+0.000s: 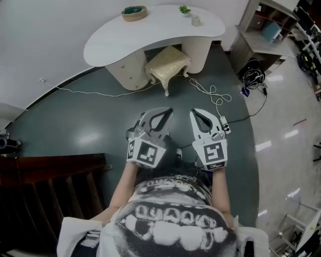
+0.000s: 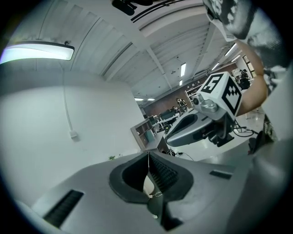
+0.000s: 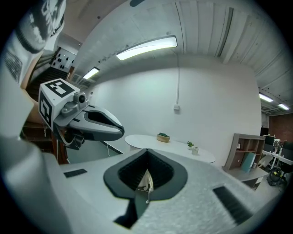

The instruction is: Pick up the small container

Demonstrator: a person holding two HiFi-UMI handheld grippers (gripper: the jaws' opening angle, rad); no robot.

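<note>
White counter [image 1: 160, 31]: curved top against the wall, well ahead of both tools; a cream stool [image 1: 168, 64] tucked under it hides part of its base.
Small container [image 1: 196, 20]: pale, upright on the counter's right end, just beside a little green plant [image 1: 184, 9]; too small for me to tell a lid or any contents.
Bowl [image 1: 134, 12]: brown, at the counter's left end, well apart from the small container; something green fills it, and I cannot make out what.
Left tool [image 1: 169, 110]: clenched, jaws meeting along a thin seam, nothing caught between them; in its own view its grey body blocks nearly all of the counter.
Right tool [image 1: 193, 111]: clenched and empty too, level with the left tool; over its closed jaws I see the counter, bowl, plant and small container, all tiny.
Floor [image 1: 75, 125]: dark green, with a white cable [image 1: 210, 95] looping across it.
Cut off: my own torso fills the bottom of the head view; a dark wooden railing [image 1: 50, 185] runs out at the lower left edge.
</note>
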